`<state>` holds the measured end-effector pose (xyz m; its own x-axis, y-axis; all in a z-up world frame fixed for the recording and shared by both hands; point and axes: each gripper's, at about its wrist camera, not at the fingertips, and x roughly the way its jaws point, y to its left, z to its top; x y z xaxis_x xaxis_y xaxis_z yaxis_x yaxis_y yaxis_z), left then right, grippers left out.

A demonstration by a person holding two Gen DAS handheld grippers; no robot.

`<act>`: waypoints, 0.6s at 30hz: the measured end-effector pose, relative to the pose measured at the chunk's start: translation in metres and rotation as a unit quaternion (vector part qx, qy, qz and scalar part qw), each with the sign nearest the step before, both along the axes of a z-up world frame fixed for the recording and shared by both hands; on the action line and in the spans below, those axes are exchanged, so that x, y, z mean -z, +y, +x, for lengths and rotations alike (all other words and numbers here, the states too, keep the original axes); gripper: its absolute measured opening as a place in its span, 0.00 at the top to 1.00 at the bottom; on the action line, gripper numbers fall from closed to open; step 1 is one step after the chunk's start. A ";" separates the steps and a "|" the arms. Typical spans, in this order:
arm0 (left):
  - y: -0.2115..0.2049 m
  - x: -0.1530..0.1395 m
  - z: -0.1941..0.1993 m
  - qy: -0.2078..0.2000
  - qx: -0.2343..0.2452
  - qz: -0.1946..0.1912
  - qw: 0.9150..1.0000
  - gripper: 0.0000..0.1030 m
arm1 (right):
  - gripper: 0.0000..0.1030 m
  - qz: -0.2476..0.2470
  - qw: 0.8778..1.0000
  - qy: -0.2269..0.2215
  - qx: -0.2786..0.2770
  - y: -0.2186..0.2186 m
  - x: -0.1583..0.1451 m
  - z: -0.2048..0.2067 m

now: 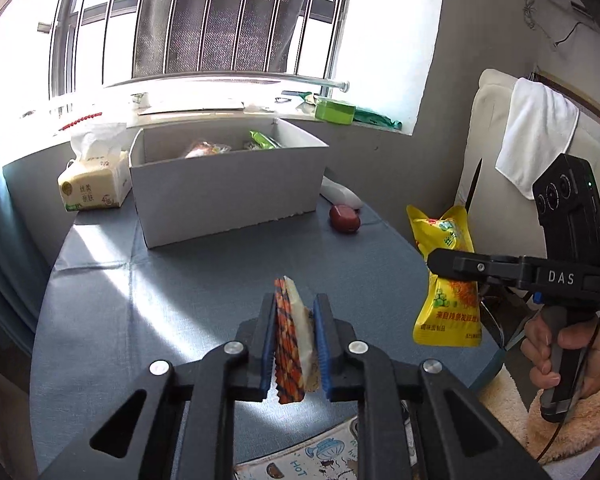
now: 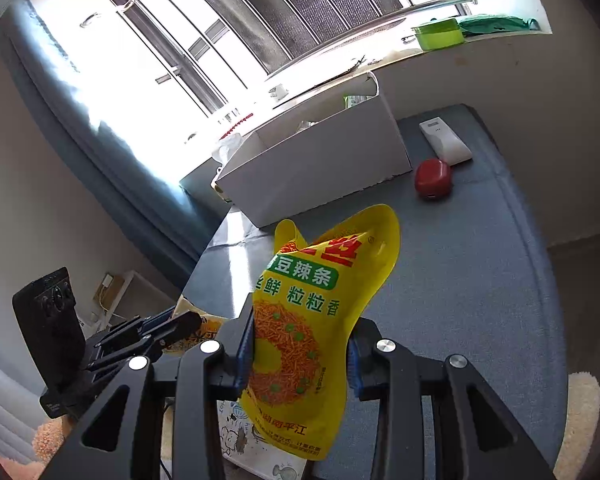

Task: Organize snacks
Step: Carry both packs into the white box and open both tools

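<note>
- Left tool [image 1: 292,344], lower centre of left wrist view: clenched on a thin orange-striped snack packet [image 1: 294,344], held edge-on and upright between the blue pads [image 1: 266,344], above the grey tabletop [image 1: 204,280].
- Right tool [image 2: 300,356], lower centre of right wrist view: clenched on a yellow snack pouch [image 2: 320,320], top of pouch curled over.
- Right wrist view only: pouch front with green band reading "豆辣条", "粒粒香" below it, ring of orange strips with green peas; white remote-like device [image 2: 446,142] at upper right, just beside a red rounded object [image 2: 432,180].
- Left wrist view only: same pouch [image 1: 448,280] seen side-on at right of frame, right tool body marked "DAS", hand [image 1: 568,352] on its grip; tissue pack [image 1: 94,184] with Chinese print, partly legible, at left, touching the white box [image 1: 228,196].
- White box at upper centre of both views, open-topped; green and reddish packets inside, detail unclear.
- Green container [image 1: 334,110] on the windowsill, upper right in both views.
- Printed card [image 1: 300,460] with "HOT" at bottom edge of left wrist view.
</note>
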<state>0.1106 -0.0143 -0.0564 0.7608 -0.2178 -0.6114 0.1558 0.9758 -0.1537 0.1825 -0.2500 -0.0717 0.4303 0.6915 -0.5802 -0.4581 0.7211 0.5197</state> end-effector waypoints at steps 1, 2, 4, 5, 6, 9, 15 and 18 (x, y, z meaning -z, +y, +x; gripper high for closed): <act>0.003 -0.007 0.005 -0.010 -0.004 0.004 1.000 0.81 | 0.61 -0.001 1.000 -0.005 -0.003 0.003 -0.005 0.004; 0.005 -0.015 0.012 -0.020 -0.006 0.007 1.000 0.81 | 0.61 -0.002 1.000 -0.013 -0.006 0.006 -0.011 0.008; 0.013 -0.030 0.029 -0.035 -0.008 0.005 0.999 0.81 | 0.61 -0.003 1.000 -0.028 -0.012 0.014 -0.024 0.021; 0.018 -0.039 0.039 -0.043 -0.010 0.004 0.999 0.81 | 0.61 -0.003 0.999 -0.032 -0.015 0.018 -0.031 0.029; 0.023 -0.047 0.049 -0.049 -0.012 0.003 0.999 0.81 | 0.61 -0.003 0.999 -0.038 -0.019 0.024 -0.039 0.040; 0.040 -0.070 0.085 -0.069 -0.025 -0.004 0.997 0.81 | 0.61 -0.005 0.999 -0.049 -0.023 0.040 -0.061 0.076; 0.076 -0.093 0.178 -0.064 -0.044 -0.003 0.997 0.81 | 0.61 0.023 1.000 -0.013 -0.015 0.077 -0.083 0.173; 0.091 -0.087 0.219 -0.055 -0.060 0.006 0.997 0.81 | 0.61 0.037 0.999 0.029 0.002 0.092 -0.073 0.224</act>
<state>0.3301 0.0763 0.0301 0.8440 -0.1144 -0.5240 0.0533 0.9900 -0.1304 0.4062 -0.1583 0.0014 0.4000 0.7316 -0.5521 -0.4233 0.6817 0.5967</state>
